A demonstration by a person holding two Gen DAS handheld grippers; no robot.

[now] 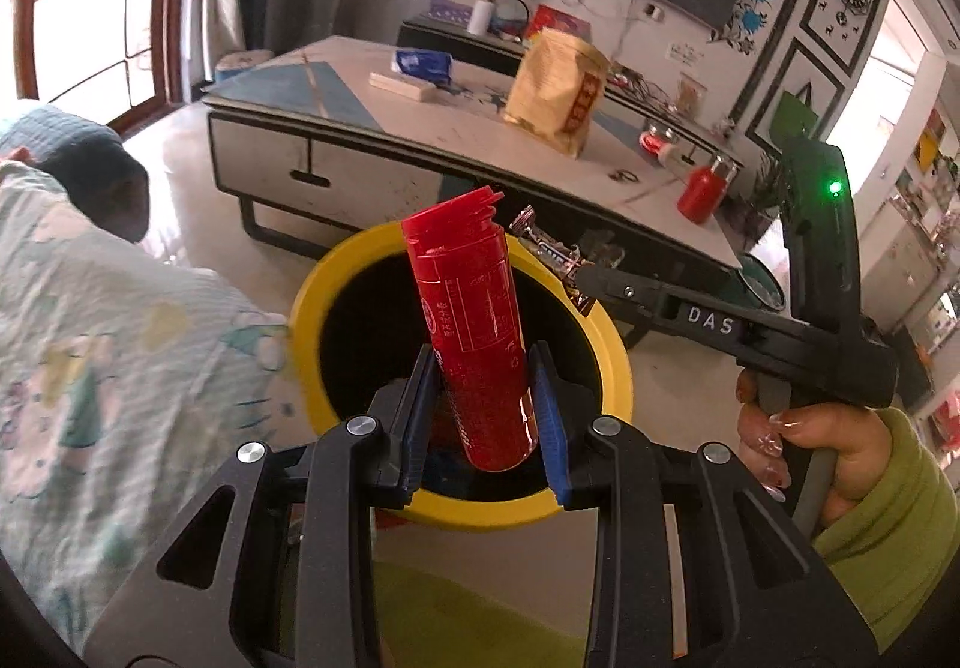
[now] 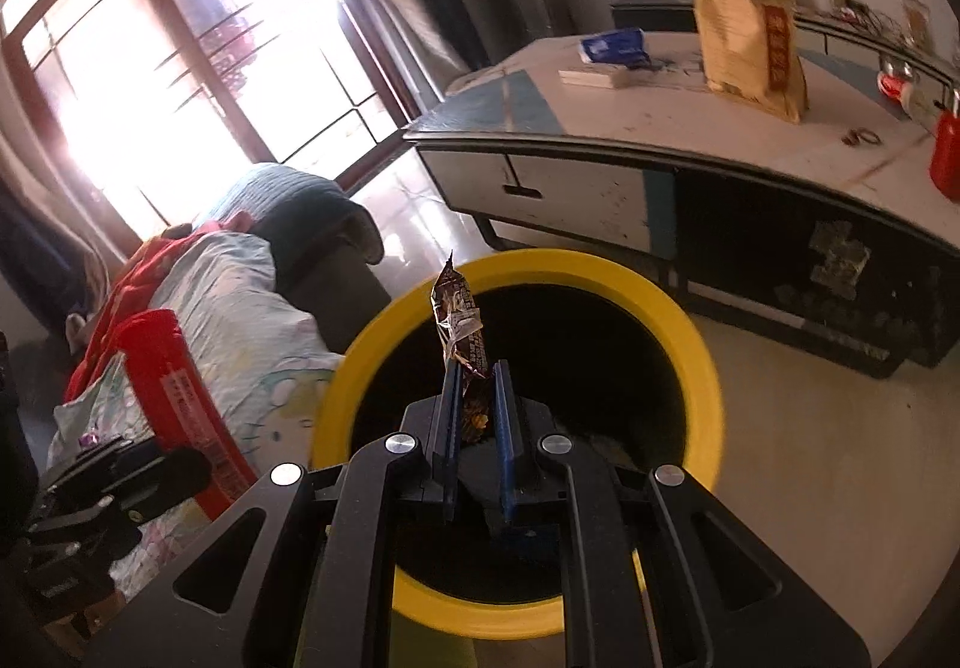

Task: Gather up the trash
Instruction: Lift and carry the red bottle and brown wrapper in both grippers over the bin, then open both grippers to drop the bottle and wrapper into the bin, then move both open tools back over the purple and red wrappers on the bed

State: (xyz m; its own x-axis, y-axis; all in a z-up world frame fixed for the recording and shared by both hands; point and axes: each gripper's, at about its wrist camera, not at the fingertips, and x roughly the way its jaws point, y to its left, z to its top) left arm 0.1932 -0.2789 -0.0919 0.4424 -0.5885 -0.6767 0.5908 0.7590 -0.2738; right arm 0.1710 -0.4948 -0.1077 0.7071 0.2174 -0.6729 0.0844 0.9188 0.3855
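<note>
My left tongs clench a red tube over the mouth of the yellow bin. My right tongs pinch a brown wrapper above the same bin, beside the bench.

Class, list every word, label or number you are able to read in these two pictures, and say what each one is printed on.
"DAS": white letters on the right gripper, along its black body.
Red tube in the left gripper: white print, too blurred to read.
Candy wrapper: lettering too crumpled to read.
Yellow bag on the coffee table: red label, unreadable.
</note>
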